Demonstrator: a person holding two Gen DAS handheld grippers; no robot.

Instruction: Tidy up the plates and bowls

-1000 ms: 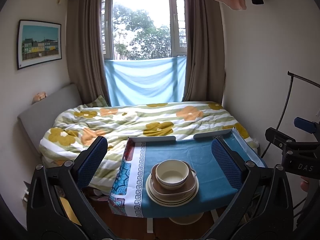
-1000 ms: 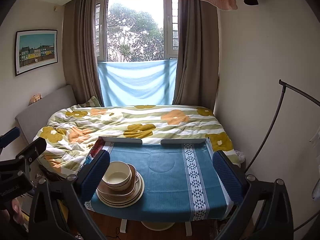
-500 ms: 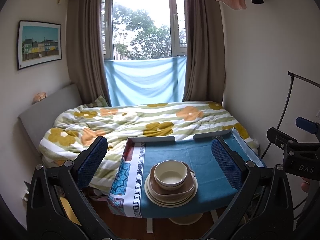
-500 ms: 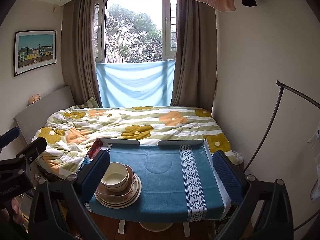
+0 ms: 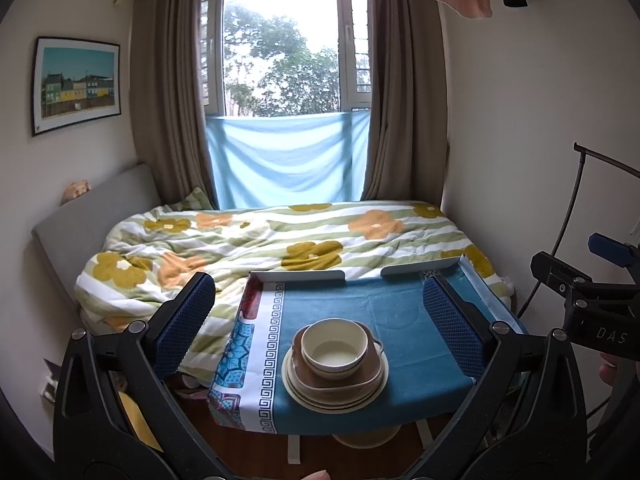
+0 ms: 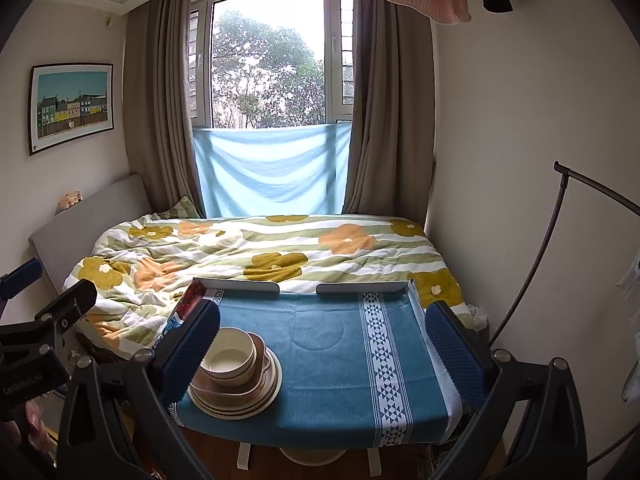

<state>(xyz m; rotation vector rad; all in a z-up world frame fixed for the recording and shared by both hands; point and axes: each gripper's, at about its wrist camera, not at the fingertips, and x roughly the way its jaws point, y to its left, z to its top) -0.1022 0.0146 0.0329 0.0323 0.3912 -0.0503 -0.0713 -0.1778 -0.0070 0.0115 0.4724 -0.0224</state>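
Both tongs, left tongs and right tongs, gape empty before the tabletop, its near-left corner bearing a bowl atop stacked plates, bed beyond.

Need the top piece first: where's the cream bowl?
The cream bowl tops the stack of plates on the table's near left side, framed between the open left claw fingers.

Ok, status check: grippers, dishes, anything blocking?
Left gripper and right gripper open, empty. Bowl stacked on plates on blue table. Nothing blocking.
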